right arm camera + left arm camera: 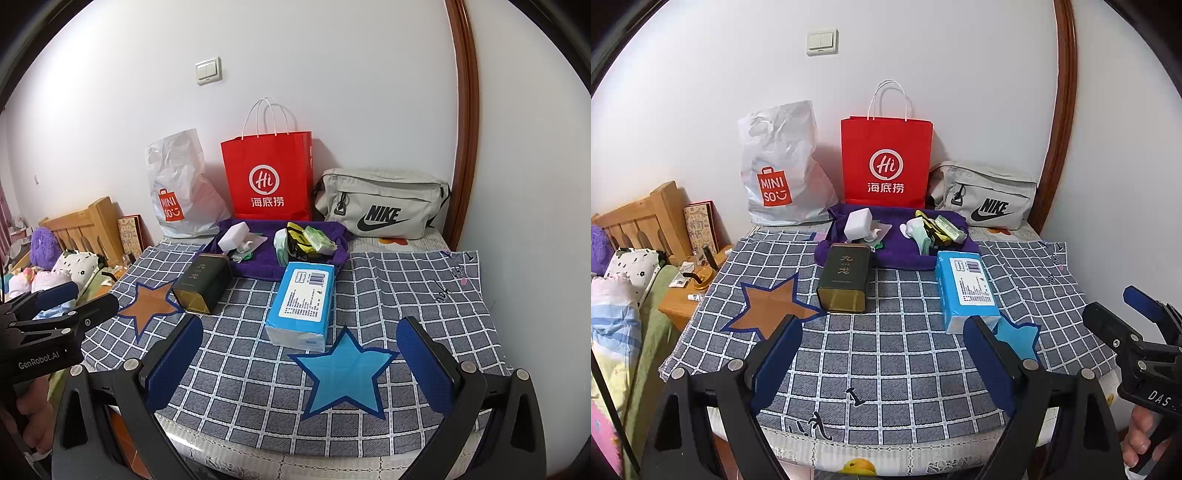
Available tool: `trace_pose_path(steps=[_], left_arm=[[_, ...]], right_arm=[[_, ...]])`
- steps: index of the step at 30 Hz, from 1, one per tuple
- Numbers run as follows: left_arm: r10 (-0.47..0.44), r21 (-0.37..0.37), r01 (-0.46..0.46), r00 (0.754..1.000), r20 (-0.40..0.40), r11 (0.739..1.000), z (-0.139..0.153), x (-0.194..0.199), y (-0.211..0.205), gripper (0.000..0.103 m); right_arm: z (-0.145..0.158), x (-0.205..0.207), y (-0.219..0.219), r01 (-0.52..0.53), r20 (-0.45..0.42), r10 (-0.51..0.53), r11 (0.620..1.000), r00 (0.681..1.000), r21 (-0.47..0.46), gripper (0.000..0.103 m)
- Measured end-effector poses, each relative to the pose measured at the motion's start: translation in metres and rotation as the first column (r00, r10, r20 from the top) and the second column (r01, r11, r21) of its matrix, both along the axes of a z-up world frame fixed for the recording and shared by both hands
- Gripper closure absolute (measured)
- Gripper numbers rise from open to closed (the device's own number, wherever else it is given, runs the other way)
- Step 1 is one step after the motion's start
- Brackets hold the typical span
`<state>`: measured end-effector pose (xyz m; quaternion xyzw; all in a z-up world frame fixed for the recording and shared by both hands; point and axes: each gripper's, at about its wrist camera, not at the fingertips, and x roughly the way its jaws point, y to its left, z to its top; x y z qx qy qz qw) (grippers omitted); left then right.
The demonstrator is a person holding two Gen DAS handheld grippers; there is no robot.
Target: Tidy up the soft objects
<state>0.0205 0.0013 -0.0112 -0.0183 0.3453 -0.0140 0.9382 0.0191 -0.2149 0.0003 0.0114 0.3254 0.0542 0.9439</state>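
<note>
A blue tissue pack (pixel 966 290) (pixel 301 299) lies on the checked cloth (pixel 886 354), its near end over a blue star patch (pixel 345 373). Beside it stands a dark green tin (pixel 846 277) (pixel 203 282) next to a brown star patch (pixel 770 308). Behind them a purple towel (pixel 905 254) (pixel 258 264) holds a white block and several small packets. My left gripper (pixel 882 332) (pixel 92 295) hovers open over the cloth's near edge with nothing between its fingers. My right gripper (pixel 301 332) (pixel 1108 301) is open and empty too, on the right.
Against the wall stand a white Miniso plastic bag (pixel 779 166), a red paper bag (pixel 886 158) and a grey Nike waist bag (pixel 986 199). A wooden bed frame (pixel 639 218), bedding and a cluttered bedside table (pixel 683 295) lie left. A brown door frame (pixel 1060 110) rises on the right.
</note>
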Motion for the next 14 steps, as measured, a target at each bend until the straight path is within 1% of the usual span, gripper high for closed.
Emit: trace_pose_path(steps=[14], left_arm=[[0.013, 0.005, -0.013, 1.000, 0.004, 1.000, 0.0005, -0.0010, 0.0020, 0.014]], right_arm=[[0.0009, -0.0013, 0.0001, -0.004, 0.002, 0.004, 1.000, 1.000, -0.002, 0.000]])
